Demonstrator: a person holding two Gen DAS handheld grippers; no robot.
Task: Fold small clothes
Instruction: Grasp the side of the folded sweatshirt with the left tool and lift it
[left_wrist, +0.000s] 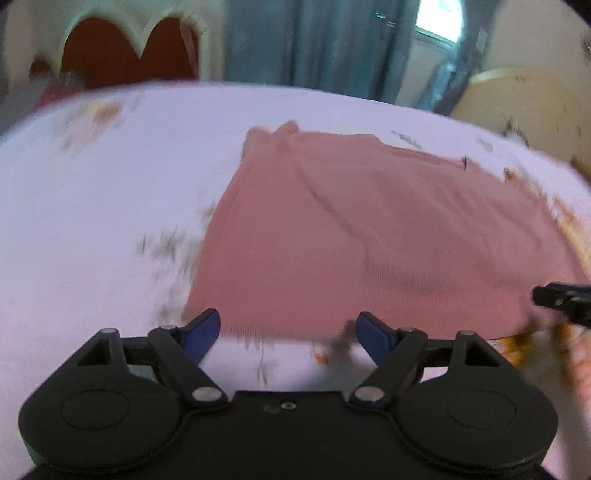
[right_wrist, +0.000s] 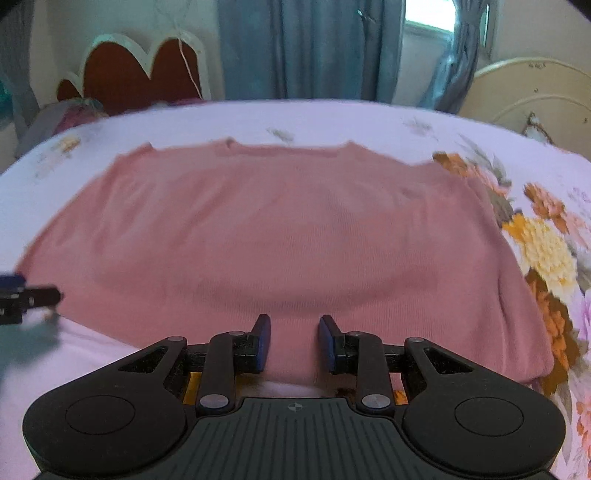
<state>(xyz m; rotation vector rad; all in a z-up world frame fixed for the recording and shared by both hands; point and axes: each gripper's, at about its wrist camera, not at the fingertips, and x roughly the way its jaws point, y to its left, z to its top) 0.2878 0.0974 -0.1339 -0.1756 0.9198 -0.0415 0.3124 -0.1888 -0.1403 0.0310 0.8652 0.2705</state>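
Observation:
A pink knit top (right_wrist: 277, 229) lies spread flat on the bed, neckline at the far side and hem toward me. In the left wrist view the top (left_wrist: 369, 229) fills the middle and right. My left gripper (left_wrist: 289, 319) hangs open and wide over the near left part of the hem, with nothing between its blue pads. My right gripper (right_wrist: 294, 323) hovers over the hem further right. Its jaws stand a narrow gap apart, and the flat cloth shows through the gap unpinched. Each view catches the other gripper at its edge: the right gripper (left_wrist: 554, 299) and the left gripper (right_wrist: 26, 295).
The bed sheet (left_wrist: 92, 221) is pale lilac with a big flower print (right_wrist: 546, 251) at the right. Behind the bed stand a red scalloped headboard (right_wrist: 140, 74), blue curtains (right_wrist: 314, 48) and a cream round panel (right_wrist: 535, 92). Some bundled cloth (right_wrist: 70, 114) lies at the far left.

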